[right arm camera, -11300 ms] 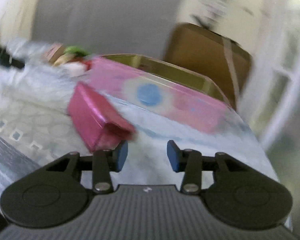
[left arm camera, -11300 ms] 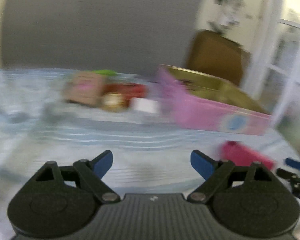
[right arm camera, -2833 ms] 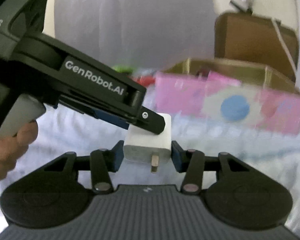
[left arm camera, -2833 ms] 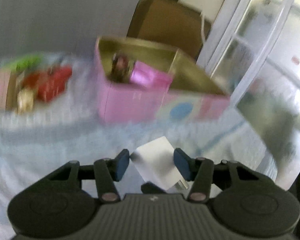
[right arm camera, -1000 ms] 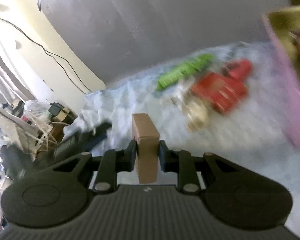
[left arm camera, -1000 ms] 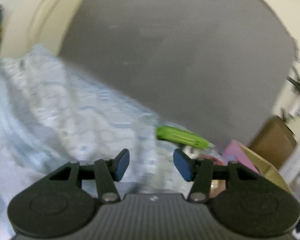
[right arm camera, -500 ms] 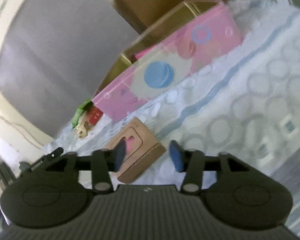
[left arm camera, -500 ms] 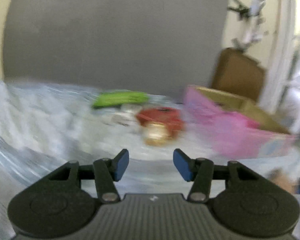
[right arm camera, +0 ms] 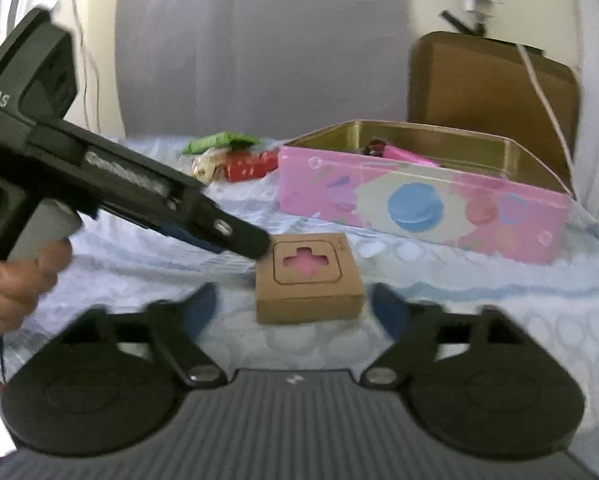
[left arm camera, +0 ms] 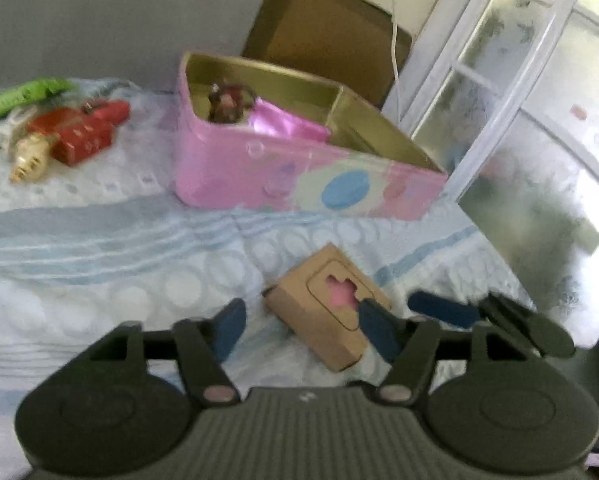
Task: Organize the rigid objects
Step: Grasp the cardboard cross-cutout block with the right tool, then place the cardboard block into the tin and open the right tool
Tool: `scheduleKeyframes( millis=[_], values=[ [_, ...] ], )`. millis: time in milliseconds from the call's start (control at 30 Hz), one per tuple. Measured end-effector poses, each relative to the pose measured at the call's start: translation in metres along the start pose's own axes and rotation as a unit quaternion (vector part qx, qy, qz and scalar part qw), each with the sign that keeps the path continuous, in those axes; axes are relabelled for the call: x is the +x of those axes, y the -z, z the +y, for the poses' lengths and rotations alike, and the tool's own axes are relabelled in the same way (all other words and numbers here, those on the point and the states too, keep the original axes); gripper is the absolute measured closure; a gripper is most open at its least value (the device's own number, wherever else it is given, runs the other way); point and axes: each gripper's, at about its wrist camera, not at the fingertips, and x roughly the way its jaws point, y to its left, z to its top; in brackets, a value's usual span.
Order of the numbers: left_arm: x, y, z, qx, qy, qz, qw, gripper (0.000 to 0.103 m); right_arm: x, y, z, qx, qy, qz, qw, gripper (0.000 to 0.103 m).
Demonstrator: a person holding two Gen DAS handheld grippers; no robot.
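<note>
**Status: Tin Partly Filled; Cardboard Box Lying Free on the Bedspread**

**Done.** The pink tin [left arm camera: 299, 176] stands open on the patterned bedspread [left arm camera: 99, 240]. Inside it lie a pink foil packet [left arm camera: 285, 124] and a dark reddish item [left arm camera: 229, 100]; the latter is too blurred to identify.

**Current item.** The small cardboard box [right arm camera: 309, 280], with a cross-shaped cutout showing pink, lies flat on the bedspread in front of the tin, apart from it.

**Grippers.**
- The right gripper [right arm camera: 293, 306] is opening, its jaws wide. The box sits just ahead of and between the fingertips, with clear gaps on both sides. Nothing is held.
- The left gripper [left arm camera: 301, 332] is also opening, at a moderate spread. It points down toward the box; in the right wrist view one fingertip sits at the box's upper left corner, though contact cannot be confirmed. It holds nothing.

**Remaining.**
- The cardboard box is not yet in the tin.
- Beyond the tin's left end lies a cluster: red boxes [left arm camera: 81, 132], a gold ornament [left arm camera: 29, 156] and a green packet [left arm camera: 15, 96]. All of these appear still to be collected.

**Assessment.** Judged by count, less than half of the visible objects are stowed.
</note>
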Motion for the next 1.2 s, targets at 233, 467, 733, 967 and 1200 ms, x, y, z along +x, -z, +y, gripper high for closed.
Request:
scheduleKeyframes(
  millis=[233, 467, 733, 967, 1200],
  values=[
    [0.024, -0.003, -0.019, 0.033, -0.006, -0.001, 0.9995, 0.05, 0.04, -0.009, -0.017, 0.042, 0.025, 0.046, 0.998, 0.035],
    [-0.01, -0.033, -0.053, 0.08, 0.007, -0.076, 0.9939, 0.053, -0.001, -0.033, -0.017, 0.044, 0.067, -0.034, 0.996, 0.035],
    [0.02, -0.117, -0.066, 0.069, -0.009, -0.108, 0.9918, 0.053, 0.026, -0.094, -0.045, 0.019, 0.112, -0.088, 0.99, 0.035],
    [0.09, -0.157, -0.051, 0.05, -0.026, -0.069, 0.9961, 0.051, 0.086, -0.102, -0.096, 0.06, 0.113, -0.06, 0.99, 0.034],
    [0.119, -0.156, -0.033, 0.034, -0.072, -0.059, 0.9951, 0.036, 0.106, -0.088, -0.117, 0.066, 0.171, -0.043, 0.982, 0.025]
  ],
)
